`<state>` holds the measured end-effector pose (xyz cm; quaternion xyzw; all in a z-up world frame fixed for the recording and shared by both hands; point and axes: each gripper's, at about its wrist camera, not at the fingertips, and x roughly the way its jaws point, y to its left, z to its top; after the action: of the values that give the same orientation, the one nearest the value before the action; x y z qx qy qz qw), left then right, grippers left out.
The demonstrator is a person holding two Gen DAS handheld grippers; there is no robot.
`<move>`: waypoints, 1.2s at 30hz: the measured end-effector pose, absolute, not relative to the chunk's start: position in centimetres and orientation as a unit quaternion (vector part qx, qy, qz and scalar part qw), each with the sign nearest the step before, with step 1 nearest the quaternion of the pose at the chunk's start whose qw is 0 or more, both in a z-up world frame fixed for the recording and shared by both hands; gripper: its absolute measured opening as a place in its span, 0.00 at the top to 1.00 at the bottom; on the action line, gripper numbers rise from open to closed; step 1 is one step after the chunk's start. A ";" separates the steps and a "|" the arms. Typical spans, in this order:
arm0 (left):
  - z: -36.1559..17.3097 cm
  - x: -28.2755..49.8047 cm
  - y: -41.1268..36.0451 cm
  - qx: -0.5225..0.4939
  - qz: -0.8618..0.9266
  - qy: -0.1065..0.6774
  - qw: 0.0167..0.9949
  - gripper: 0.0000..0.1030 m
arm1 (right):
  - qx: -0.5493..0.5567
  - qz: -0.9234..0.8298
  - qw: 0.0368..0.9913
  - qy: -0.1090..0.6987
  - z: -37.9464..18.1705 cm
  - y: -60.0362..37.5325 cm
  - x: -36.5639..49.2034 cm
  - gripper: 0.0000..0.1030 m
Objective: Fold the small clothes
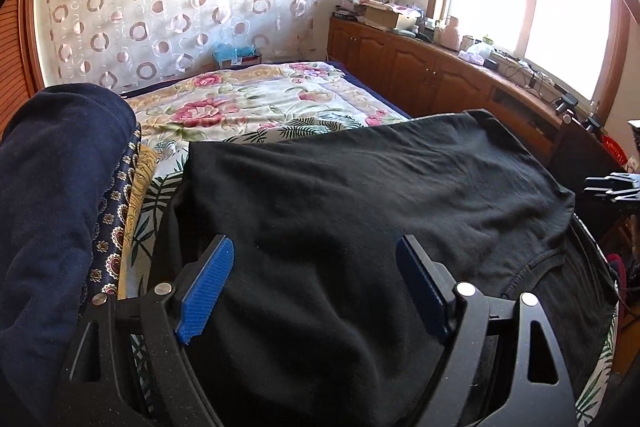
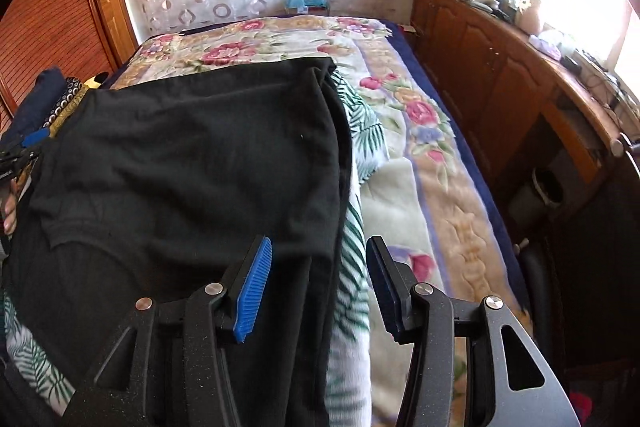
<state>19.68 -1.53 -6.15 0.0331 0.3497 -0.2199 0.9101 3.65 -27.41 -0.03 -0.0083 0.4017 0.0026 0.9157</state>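
A black T-shirt (image 1: 360, 187) lies spread on the bed, its side folded in and its neckline at the near right of the left wrist view. My left gripper (image 1: 314, 241) hovers open over the shirt's near middle, with nothing pinched. My right gripper (image 2: 319, 243) stands open astride the shirt's (image 2: 200, 155) right folded edge; its pads do not press the cloth. A leaf-print cloth (image 2: 352, 259) lies under the shirt. Each gripper shows at the edge of the other's view: right gripper (image 1: 612, 187), left gripper (image 2: 24, 147).
The bed carries a floral blanket (image 1: 240, 107) (image 2: 420, 115). A navy cloth pile (image 1: 52, 187) and patterned fabric (image 1: 112, 227) sit on the left. A cluttered wooden cabinet (image 2: 500, 59) runs along the right under the window, with a bin (image 2: 548, 187) beside it.
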 end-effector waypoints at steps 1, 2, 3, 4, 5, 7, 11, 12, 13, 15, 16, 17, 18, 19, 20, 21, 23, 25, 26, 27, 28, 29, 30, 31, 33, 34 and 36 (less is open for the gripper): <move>-6.2 19.7 -1.6 0.035 -0.220 0.350 0.910 0.18 | -0.004 0.001 0.918 0.397 0.3 -27.4 3.1 0.50; -6.2 19.6 -1.7 0.038 -0.220 0.351 0.909 0.18 | 0.003 -0.001 0.919 0.393 0.4 -27.6 2.6 0.50; -6.3 19.6 -1.7 0.040 -0.220 0.351 0.909 0.18 | 0.010 0.000 0.920 0.391 0.2 -27.5 2.2 0.50; -6.3 19.5 -1.7 0.042 -0.219 0.351 0.909 0.18 | 0.015 0.003 0.920 0.391 -0.1 -27.9 2.0 0.50; -6.2 19.4 -1.8 0.045 -0.217 0.349 0.910 0.18 | 0.019 0.006 0.920 0.391 -0.7 -27.8 2.0 0.50; -6.1 19.2 -1.9 0.047 -0.215 0.345 0.913 0.18 | 0.035 0.010 0.921 0.388 -1.9 -27.6 2.6 0.50; -5.8 18.9 -2.0 0.050 -0.205 0.345 0.915 0.18 | 0.049 0.024 0.924 0.379 -3.5 -27.1 4.5 0.50; -5.6 18.8 -1.9 0.052 -0.200 0.344 0.916 0.18 | 0.049 0.026 0.925 0.376 -3.8 -26.9 4.9 0.50; -5.4 18.6 -1.8 0.052 -0.196 0.344 0.917 0.18 | 0.051 0.029 0.925 0.375 -4.0 -26.8 5.3 0.50; -5.1 18.0 -1.6 0.054 -0.191 0.344 0.918 0.18 | 0.049 0.021 0.925 0.376 -4.5 -26.7 6.1 0.50; -5.0 17.5 -1.4 0.055 -0.186 0.344 0.919 0.18 | 0.043 0.017 0.925 0.377 -4.7 -26.6 6.3 0.50; -4.9 16.9 -1.0 0.056 -0.178 0.344 0.920 0.18 | 0.037 0.016 0.925 0.378 -5.0 -26.3 6.3 0.50; -4.9 16.4 -0.8 0.056 -0.174 0.346 0.920 0.18 | 0.029 0.012 0.926 0.377 -5.0 -26.1 6.4 0.50; -5.0 16.0 -0.5 0.056 -0.169 0.348 0.920 0.18 | 0.023 0.009 0.926 0.376 -5.0 -25.9 6.4 0.50; -5.1 15.4 0.0 0.055 -0.161 0.350 0.921 0.18 | 0.015 0.007 0.927 0.375 -5.1 -25.6 6.4 0.50; -5.2 14.9 0.3 0.054 -0.155 0.352 0.922 0.18 | 0.010 0.007 0.927 0.374 -5.0 -25.4 6.3 0.50; -5.6 13.9 1.3 0.047 -0.142 0.357 0.922 0.18 | 0.009 0.008 0.928 0.372 -5.1 -25.5 6.0 0.50; -5.9 13.2 2.0 0.040 -0.130 0.363 0.922 0.18 | 0.013 0.010 0.929 0.371 -5.0 -25.5 5.9 0.50; -6.1 12.8 2.4 0.037 -0.124 0.366 0.922 0.18 | 0.014 0.011 0.929 0.370 -5.1 -25.4 5.8 0.50; -6.3 12.5 2.6 0.035 -0.119 0.368 0.921 0.18 | 0.015 0.012 0.929 0.370 -5.1 -25.3 5.9 0.50; -6.4 12.3 2.7 0.035 -0.116 0.370 0.921 0.18 | 0.014 0.012 0.929 0.370 -5.2 -25.3 6.0 0.50; -6.6 12.1 2.7 0.036 -0.114 0.373 0.920 0.19 | 0.012 0.011 0.929 0.371 -5.2 -25.2 6.0 0.49; -6.7 12.1 2.7 0.037 -0.113 0.377 0.919 0.22 | 0.006 0.011 0.928 0.372 -5.2 -24.9 6.0 0.46; -6.9 12.0 2.6 0.036 -0.113 0.381 0.917 0.24 | -0.002 0.009 0.928 0.374 -5.1 -24.5 6.0 0.46; -7.0 12.0 2.4 0.032 -0.120 0.384 0.915 0.30 | -0.007 0.006 0.928 0.373 -5.0 -24.3 6.0 0.46; -7.0 12.1 2.3 0.029 -0.124 0.386 0.914 0.32 | -0.004 0.007 0.928 0.373 -5.1 -24.4 6.0 0.45; -7.1 12.7 2.3 0.020 -0.128 0.390 0.912 0.41 | 0.001 0.010 0.928 0.373 -5.1 -24.6 6.0 0.45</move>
<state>12.67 2.29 -7.09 0.0201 0.3900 -0.1276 0.9117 5.98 -24.56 -5.11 0.0005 0.3726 0.0101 0.9280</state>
